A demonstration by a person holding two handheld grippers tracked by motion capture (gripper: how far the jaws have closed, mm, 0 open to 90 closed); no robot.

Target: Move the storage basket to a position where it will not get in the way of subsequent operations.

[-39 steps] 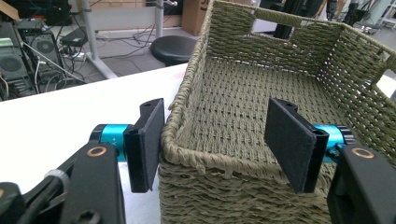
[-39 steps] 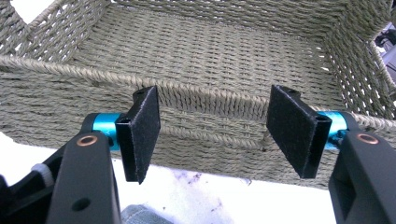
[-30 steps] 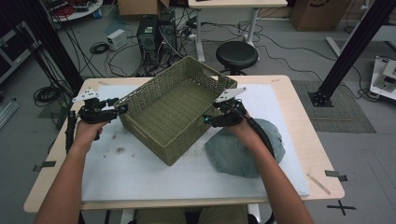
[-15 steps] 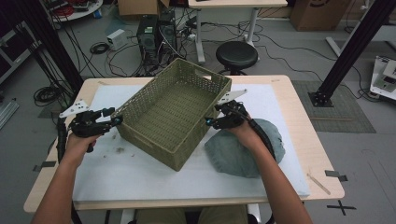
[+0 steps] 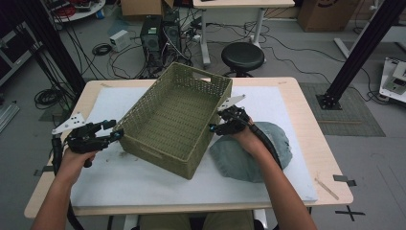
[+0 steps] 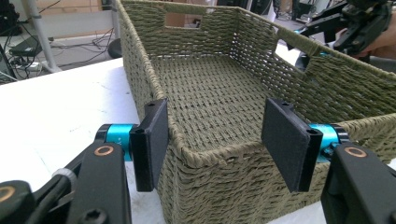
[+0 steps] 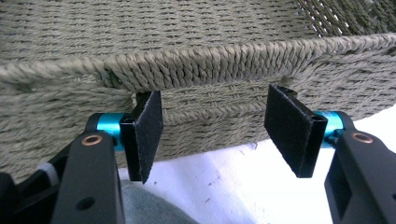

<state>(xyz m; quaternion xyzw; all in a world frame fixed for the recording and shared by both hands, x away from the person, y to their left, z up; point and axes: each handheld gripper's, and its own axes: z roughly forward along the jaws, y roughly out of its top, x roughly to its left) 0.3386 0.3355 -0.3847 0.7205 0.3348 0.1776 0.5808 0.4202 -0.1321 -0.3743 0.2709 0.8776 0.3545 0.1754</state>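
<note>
The woven basket [image 5: 174, 120] sits askew at the middle of the table [image 5: 306, 103], on the white mat [image 5: 119, 175]; the left hand-held gripper [image 5: 111, 135] faces its near-left corner, jaws spread, just beside the rim; the right hand-held gripper [image 5: 216, 127] is spread at the right wall, above grey cloth [image 5: 277, 143]; open mat lies along the near edge.

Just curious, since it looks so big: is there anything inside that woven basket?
No, in the left gripper view the basket shows a bare woven floor from wall to wall.
</note>
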